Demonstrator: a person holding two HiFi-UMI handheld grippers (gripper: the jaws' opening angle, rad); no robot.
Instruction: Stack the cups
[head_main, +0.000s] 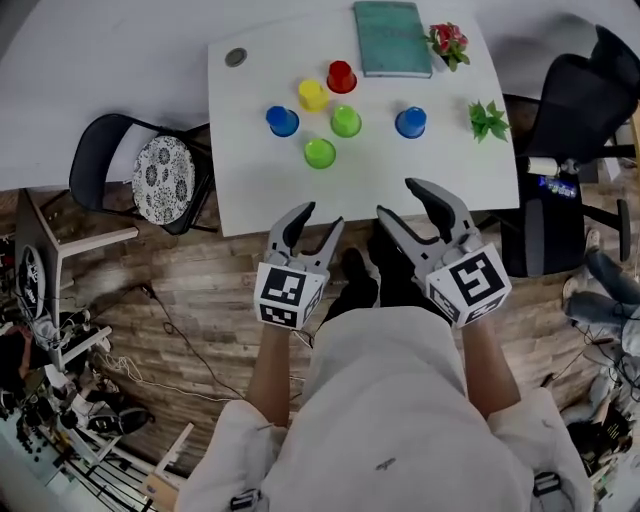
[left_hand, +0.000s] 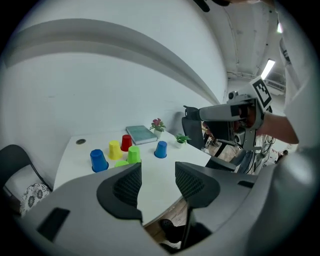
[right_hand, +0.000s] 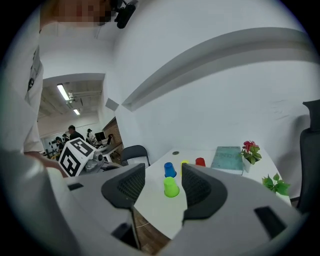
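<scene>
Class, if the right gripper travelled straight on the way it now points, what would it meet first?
Probably the nearest green cup, which sits centred ahead of the right gripper between its open jaws in that gripper's view; depth is unclear.

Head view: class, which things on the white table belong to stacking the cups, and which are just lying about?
For the job: red cup, yellow cup, left blue cup, right blue cup, far green cup, near green cup.

Lying about: teal book, flowering plant, small green plant, round grey disc.
</scene>
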